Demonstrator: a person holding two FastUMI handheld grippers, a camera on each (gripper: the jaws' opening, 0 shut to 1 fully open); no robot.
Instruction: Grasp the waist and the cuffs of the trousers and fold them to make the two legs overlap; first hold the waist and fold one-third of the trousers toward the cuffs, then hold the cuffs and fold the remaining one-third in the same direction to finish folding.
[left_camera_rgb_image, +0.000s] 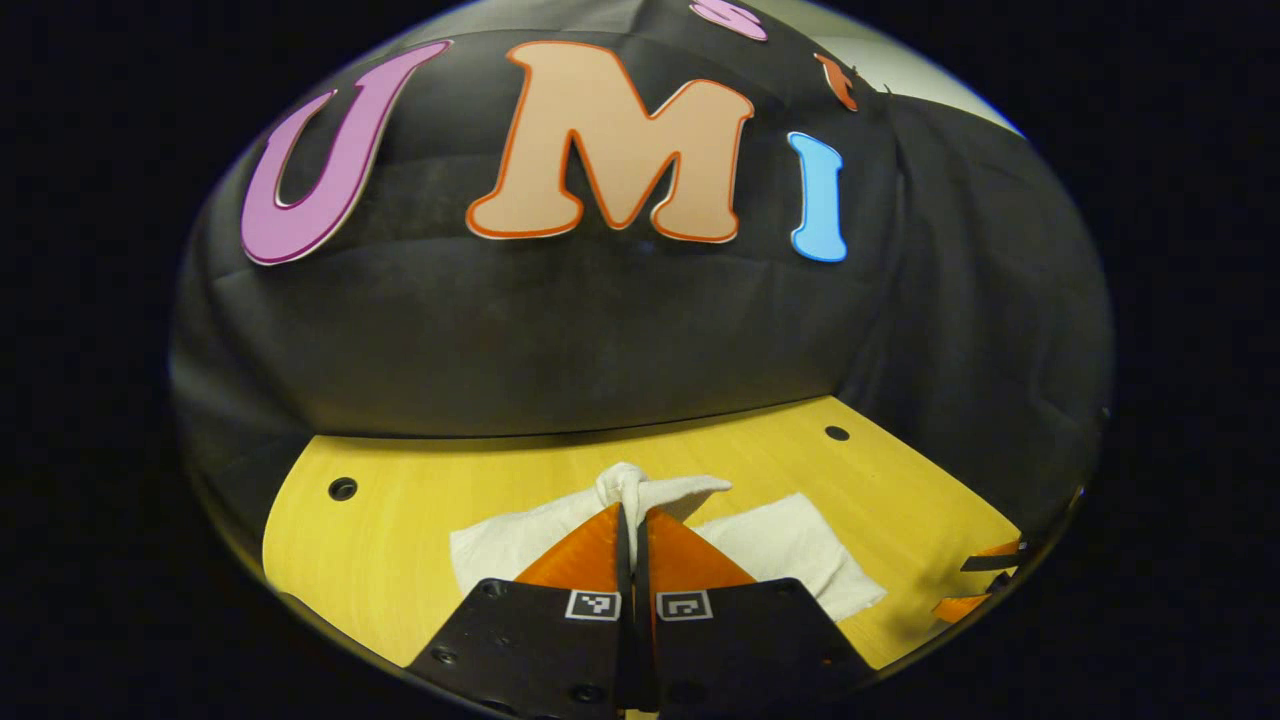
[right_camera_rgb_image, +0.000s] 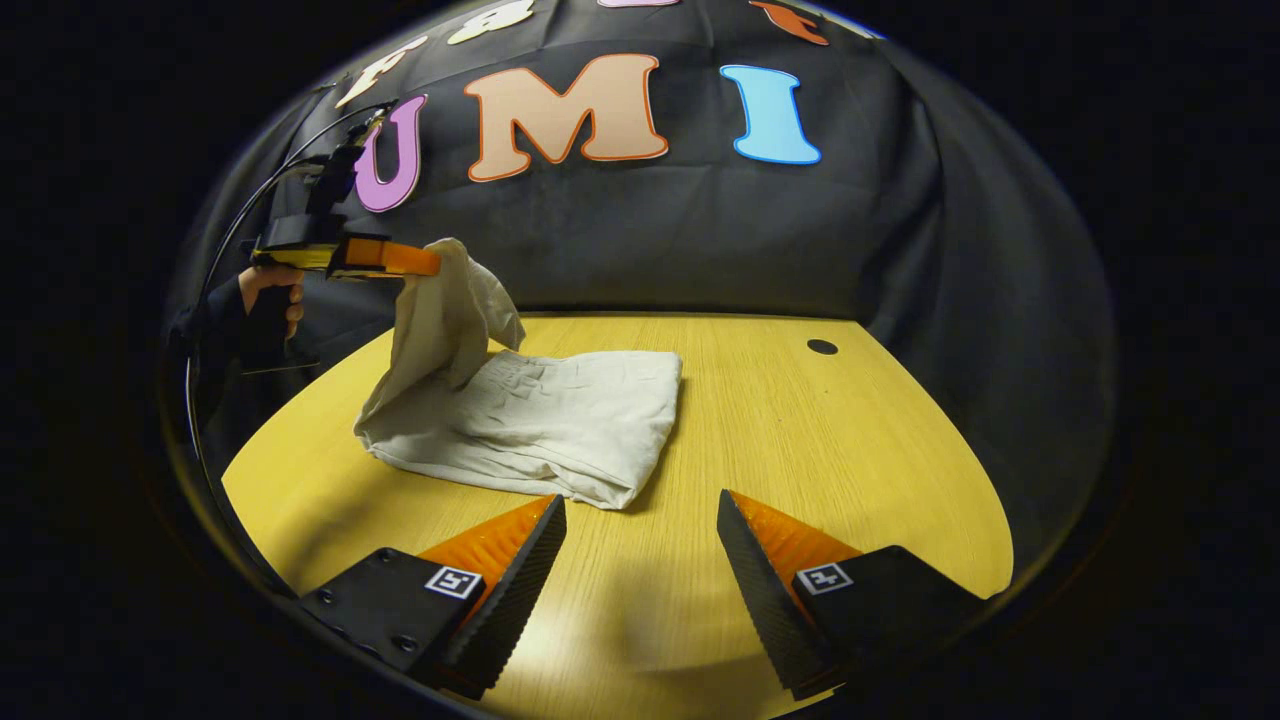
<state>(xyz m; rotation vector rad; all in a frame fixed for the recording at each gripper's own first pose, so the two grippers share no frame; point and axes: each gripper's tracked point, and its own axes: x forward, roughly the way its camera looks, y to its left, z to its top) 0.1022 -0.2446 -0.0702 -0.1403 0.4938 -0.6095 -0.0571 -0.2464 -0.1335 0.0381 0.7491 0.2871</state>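
The off-white trousers (right_camera_rgb_image: 540, 420) lie partly folded on the yellow wooden table (right_camera_rgb_image: 800, 440). One end of the cloth is lifted well above the table, pinched in my left gripper (right_camera_rgb_image: 425, 262), which a hand (right_camera_rgb_image: 270, 290) holds at the left of the right gripper view. In the left gripper view my left gripper (left_camera_rgb_image: 634, 512) is shut on a bunched fold of the trousers (left_camera_rgb_image: 650, 492), with the rest of the cloth spread below. My right gripper (right_camera_rgb_image: 640, 520) stands open near the table's front edge, just short of the folded trousers and touching nothing.
The table has round holes (right_camera_rgb_image: 822, 346) (left_camera_rgb_image: 342, 488) near its far corners. The black cloth wall (right_camera_rgb_image: 700, 240) rises straight behind the table. Bare tabletop (right_camera_rgb_image: 850, 470) lies to the right of the trousers. My right gripper's fingertips (left_camera_rgb_image: 985, 580) show at the table's right edge.
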